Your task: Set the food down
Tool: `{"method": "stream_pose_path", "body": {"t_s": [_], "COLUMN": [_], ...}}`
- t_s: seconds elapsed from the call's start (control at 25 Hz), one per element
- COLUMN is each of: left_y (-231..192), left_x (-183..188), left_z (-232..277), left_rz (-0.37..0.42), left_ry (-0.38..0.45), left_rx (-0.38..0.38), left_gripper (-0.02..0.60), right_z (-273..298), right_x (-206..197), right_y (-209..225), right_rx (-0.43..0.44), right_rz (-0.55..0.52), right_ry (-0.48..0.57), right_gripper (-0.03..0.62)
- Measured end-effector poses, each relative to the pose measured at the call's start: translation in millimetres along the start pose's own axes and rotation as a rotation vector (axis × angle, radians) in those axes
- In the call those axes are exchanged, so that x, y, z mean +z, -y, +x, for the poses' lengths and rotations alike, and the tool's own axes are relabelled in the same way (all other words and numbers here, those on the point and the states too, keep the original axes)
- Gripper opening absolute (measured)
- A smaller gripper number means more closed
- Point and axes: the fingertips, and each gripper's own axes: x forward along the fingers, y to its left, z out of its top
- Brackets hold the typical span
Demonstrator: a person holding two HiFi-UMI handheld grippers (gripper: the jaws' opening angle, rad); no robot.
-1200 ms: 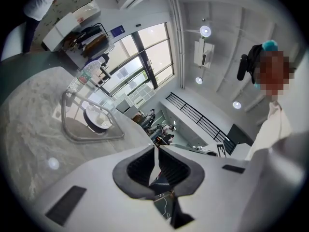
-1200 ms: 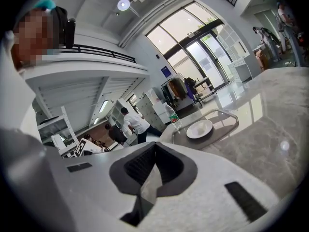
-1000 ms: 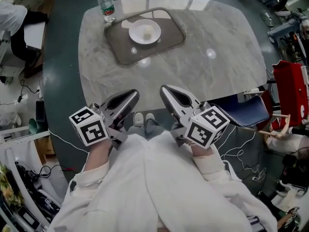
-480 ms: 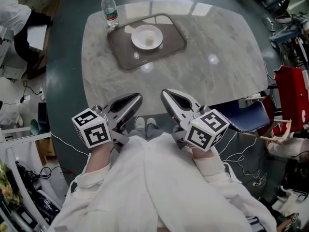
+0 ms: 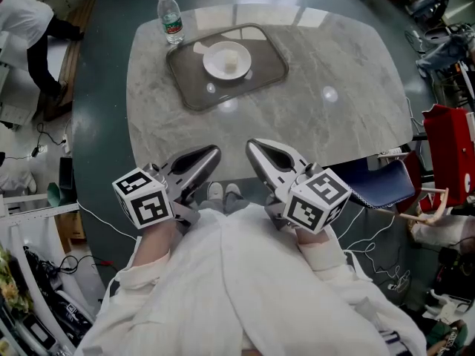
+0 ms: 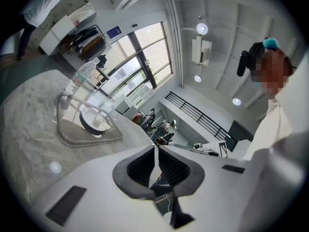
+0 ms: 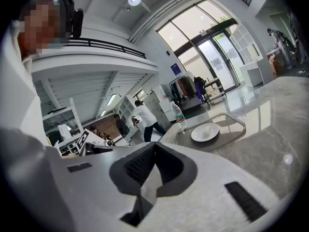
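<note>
Food on the far tray; both hand-held grippers empty at the near edge

The pale lump of food [image 5: 232, 57] lies on the round white plate [image 5: 213, 63] inside the grey-brown rounded rectangular tray [image 5: 190, 81]; that tray sits well ahead of both tools and to their left, across the grey marble surface [image 5: 326, 124], its long axis running roughly side to side; a clear plastic water bottle [image 5: 171, 17] stands just beside the tray's far-left corner; the left hand-held gripper [image 5: 204, 156] looks slightly nearer the tray than the right hand-held gripper [image 5: 260, 148]; each gripper view shows its jaws pressed together on nothing; only the head view shows the food plainly.
</note>
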Motion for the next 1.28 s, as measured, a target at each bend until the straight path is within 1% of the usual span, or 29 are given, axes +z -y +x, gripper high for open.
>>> {"method": "stream_pose_path", "body": {"t_s": [0.56,0.84,1.08,1.28], "left_y": [-0.1,-0.7,-1.3,-2.5], "left_x": [-3.1,-2.7,-4.0,-4.7], "left_z": [5.0,5.0,4.6,4.1], "left_rz": [-0.009,-0.009,-0.012,-0.02], "left_ry": [-0.006,-0.004,-0.008,-0.008], "left_rx": [0.002,0.002,0.004,0.011], "left_gripper": [0.035,0.035,0.035,0.035], "right_z": [4.7,6.0,8.4,9.2], "right_x": [-3.1,-3.8,-9.5,-10.7], "right_y": [2.4,1.2,4.7,5.5], "right_rx": [0.019,0.02,0.012,0.007], "right_rz": [-0.014,-0.032,-0.016,-0.023], "right_ry": [-0.02,-0.025,-0.044,-0.05], "right_gripper": [0.002,0.002,0.002,0.002]}}
